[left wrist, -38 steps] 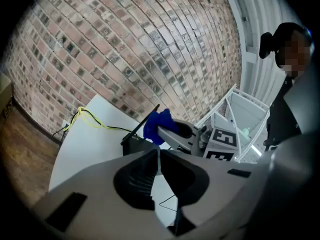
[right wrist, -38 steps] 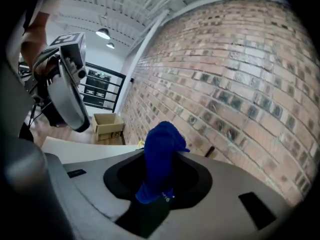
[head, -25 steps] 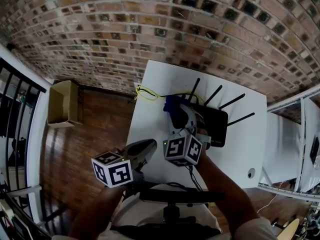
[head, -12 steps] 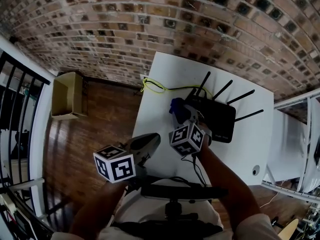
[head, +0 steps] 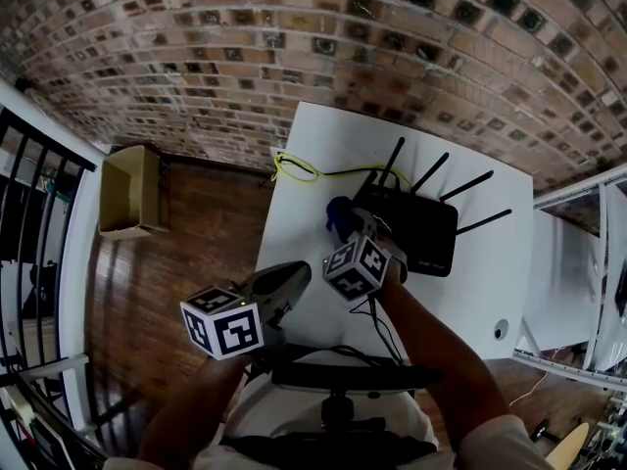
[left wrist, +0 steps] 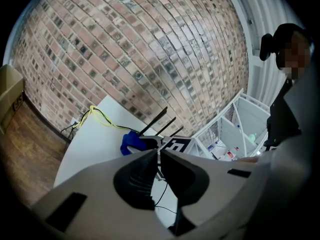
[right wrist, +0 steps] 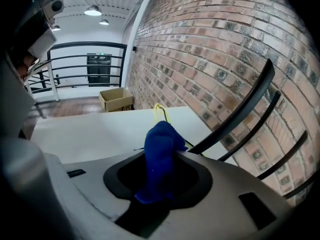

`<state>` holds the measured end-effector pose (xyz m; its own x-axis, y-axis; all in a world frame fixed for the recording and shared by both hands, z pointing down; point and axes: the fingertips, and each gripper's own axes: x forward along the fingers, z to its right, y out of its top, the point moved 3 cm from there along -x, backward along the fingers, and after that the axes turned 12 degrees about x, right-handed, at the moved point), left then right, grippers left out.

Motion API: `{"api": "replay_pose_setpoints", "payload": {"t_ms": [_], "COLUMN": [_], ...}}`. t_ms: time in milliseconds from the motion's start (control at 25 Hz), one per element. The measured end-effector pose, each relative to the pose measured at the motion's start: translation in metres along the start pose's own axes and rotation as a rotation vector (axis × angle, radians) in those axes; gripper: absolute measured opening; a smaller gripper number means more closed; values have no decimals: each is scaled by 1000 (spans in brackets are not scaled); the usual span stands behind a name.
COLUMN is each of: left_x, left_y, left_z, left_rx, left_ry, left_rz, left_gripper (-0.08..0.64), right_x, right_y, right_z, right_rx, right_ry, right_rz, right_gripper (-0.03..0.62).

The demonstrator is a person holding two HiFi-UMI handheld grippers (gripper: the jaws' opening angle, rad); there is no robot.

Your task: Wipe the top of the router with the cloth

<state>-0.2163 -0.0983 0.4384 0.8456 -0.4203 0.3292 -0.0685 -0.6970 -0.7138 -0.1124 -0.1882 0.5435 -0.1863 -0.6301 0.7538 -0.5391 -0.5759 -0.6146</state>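
Head view: the right claw [head: 349,225] pinches the blue cloth [head: 338,212] at the near-left corner of the black router [head: 421,233]. The router stretches away to this claw's right on the white bench [head: 294,228]. Whether the cloth touches the lid cannot be told. To wipe well, I judge the bunched cloth should be pressed lightly flat on the lid. It should then be drawn across the lid's length in overlapping passes, stopping short of the antennas [head: 431,174] so they are not knocked. The left claw [head: 299,274] hovers to the left of the right claw and nearer the person, well apart from the router.

Left gripper view: its jaws are pressed together with nothing between them. The cloth and router lie ahead, beyond its tips.

Right gripper view: the jaws clamp the cloth, which sticks out past their tips. The antennas rise to the claw's right and a yellow cable [right wrist: 161,111] lies ahead. The claw's body hides the router's lid.
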Motion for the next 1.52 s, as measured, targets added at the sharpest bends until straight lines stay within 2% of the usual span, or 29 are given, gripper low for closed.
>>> {"api": "replay_pose_setpoints", "payload": {"t_ms": [160, 320, 480, 600, 800, 1040, 1120, 1200, 1320, 1480, 1520], "left_x": [6, 20, 35, 45, 53, 48, 45, 42, 43, 51, 53], "left_y": [-1, -1, 2, -3, -8, -15, -16, -16, -14, -13, -13], "left_z": [4, 14, 27, 38, 49, 53, 51, 49, 50, 53, 55], "left_rx": [4, 3, 35, 21, 21, 8, 5, 0, -4, -2, 1], "left_ry": [-8, -36, -40, -62, -49, -9, 7, 16, 12, -9, -15], "left_rz": [-4, -12, -19, -31, -41, -40, -36, -32, -27, -29, -28], "left_gripper": [34, 34, 34, 34, 34, 34, 34, 34, 34, 34, 34], "right_x": [-18, -43, -65, -73, -58, -17, -10, -9, -15, -22, -20], "right_y": [9, 8, -7, -21, -33, -36, -33, -30, -27, -35, -40], "right_z": [0, 11, 34, 60, 107, 123, 119, 116, 117, 120, 120], "right_rx": [36, 116, 218, 302, 452, 650, 646, 613, 575, 544, 536], "right_ry": [38, 60, 50, 26, -20, 29, 58, 75, 60, 5, -8], "right_rz": [66, 123, 139, 138, 118, 98, 94, 99, 117, 110, 89], "right_gripper": [134, 134, 135, 135, 135, 152, 191, 257, 295, 290, 250]}}
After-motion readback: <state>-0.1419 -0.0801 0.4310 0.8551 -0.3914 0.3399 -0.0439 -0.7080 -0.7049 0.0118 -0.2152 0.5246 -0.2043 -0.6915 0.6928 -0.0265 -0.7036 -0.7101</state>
